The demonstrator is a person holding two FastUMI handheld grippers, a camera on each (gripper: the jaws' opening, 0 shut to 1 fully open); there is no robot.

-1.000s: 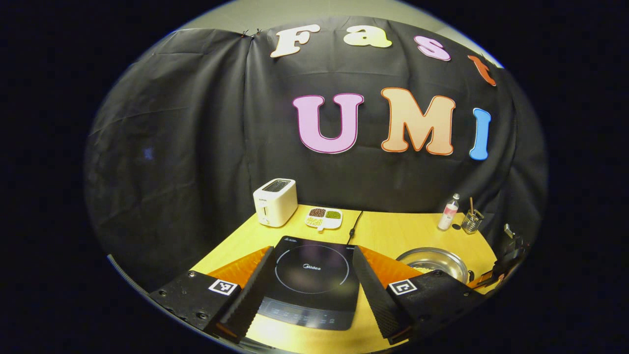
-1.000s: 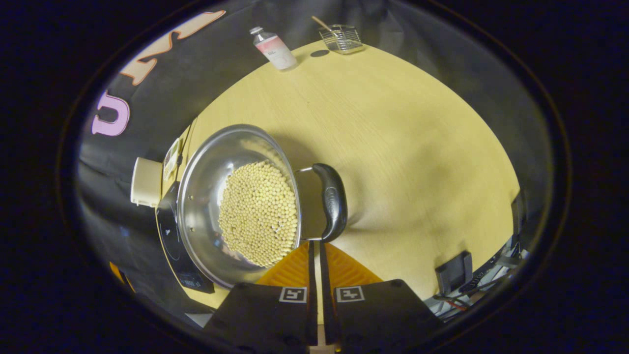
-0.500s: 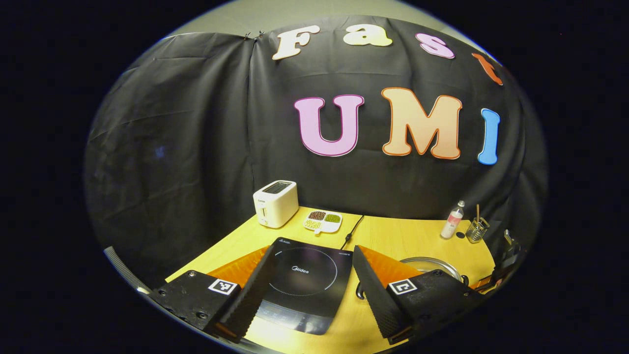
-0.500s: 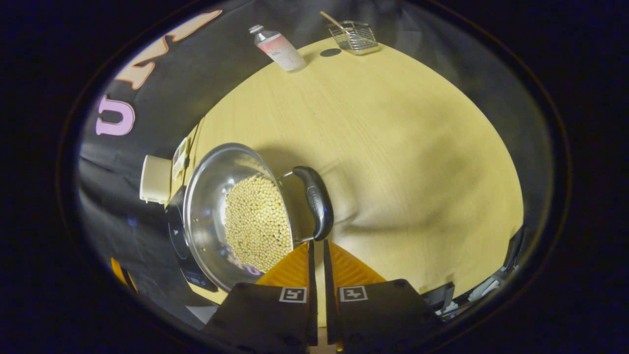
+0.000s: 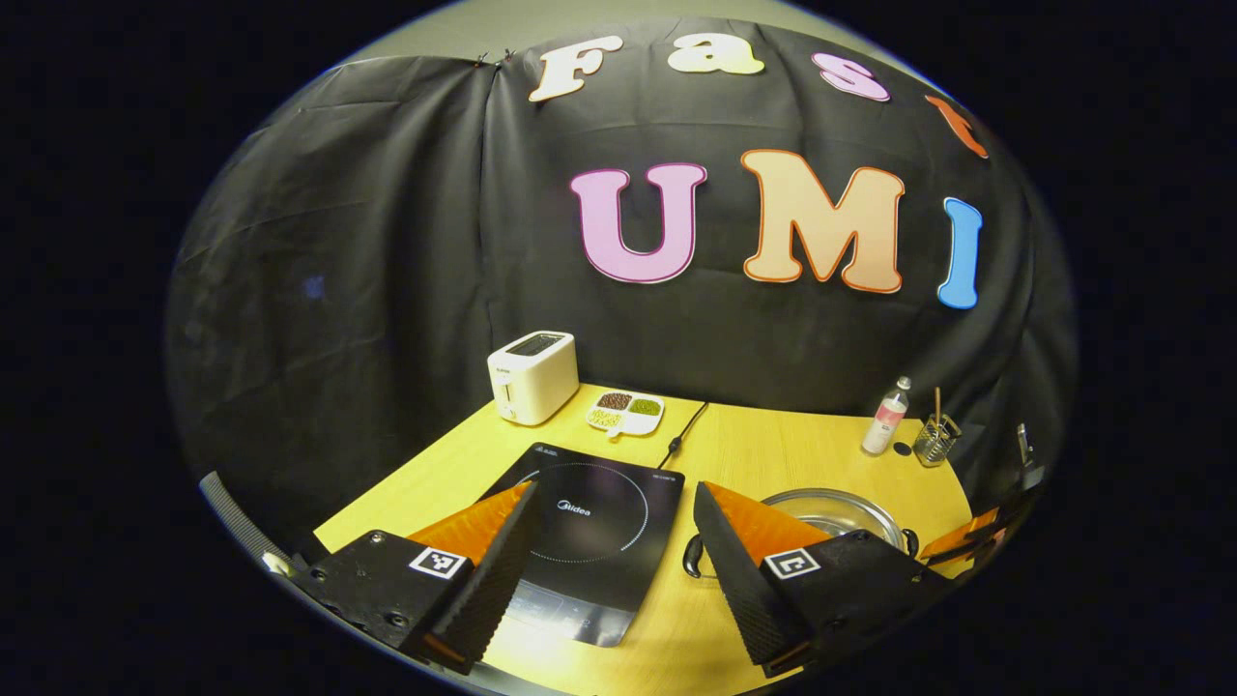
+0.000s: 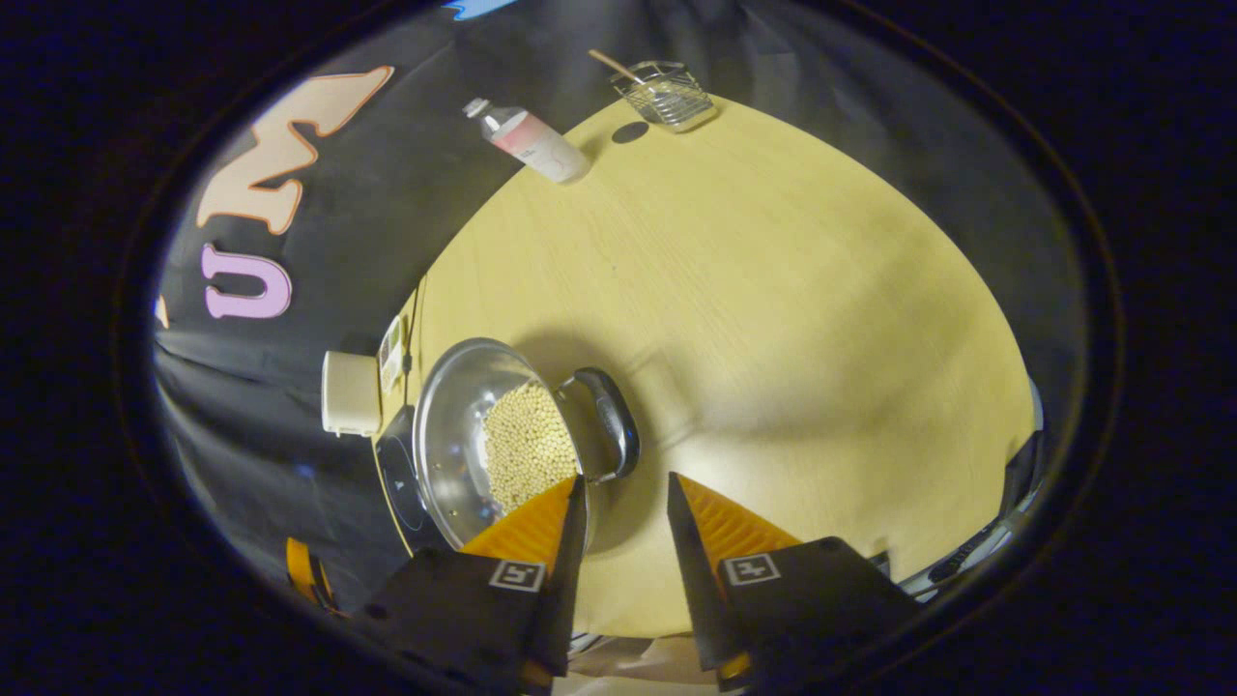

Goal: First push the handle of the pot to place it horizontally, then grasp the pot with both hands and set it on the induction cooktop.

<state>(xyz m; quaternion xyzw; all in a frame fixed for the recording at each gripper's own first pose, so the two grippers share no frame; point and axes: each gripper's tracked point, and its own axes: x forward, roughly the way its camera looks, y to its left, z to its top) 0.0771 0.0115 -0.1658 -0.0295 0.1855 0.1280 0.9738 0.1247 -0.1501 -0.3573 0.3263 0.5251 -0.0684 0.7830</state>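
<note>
**A:** Since a second ago the right claw (image 6: 623, 483) has pulled back from the pot and its fingers, then nearly together, now stand apart with a clear gap, holding nothing. What sits just beyond them?

**B:** The pot (image 6: 483, 440), low and left of centre in the right gripper view. It rests on the desk (image 6: 773, 319), with pale beans (image 6: 522, 445) heaped inside. Its dark handle (image 6: 611, 423) sticks out on the side toward the middle of the frame, just above the fingertips and not touched by them.

**A:** And the left claw (image 5: 614, 498)?

**B:** Wide apart at the bottom of the left gripper view, gripping nothing. Between its fingers lies the induction cooktop (image 5: 589, 522), flat on the desk, nothing on it. The pot's rim shows at lower right there, beside the cooktop, partly hidden behind one finger.

**A:** Farther back?

**B:** In the left gripper view, a white toaster (image 5: 532, 376) left of centre by the wall, a small divided dish (image 5: 624, 410) just beside it, and the cooktop's cord (image 5: 684, 433) running toward the cloth. At the far right stand a bottle (image 5: 886, 417) and a wire holder (image 5: 933, 440), near each other.
</note>
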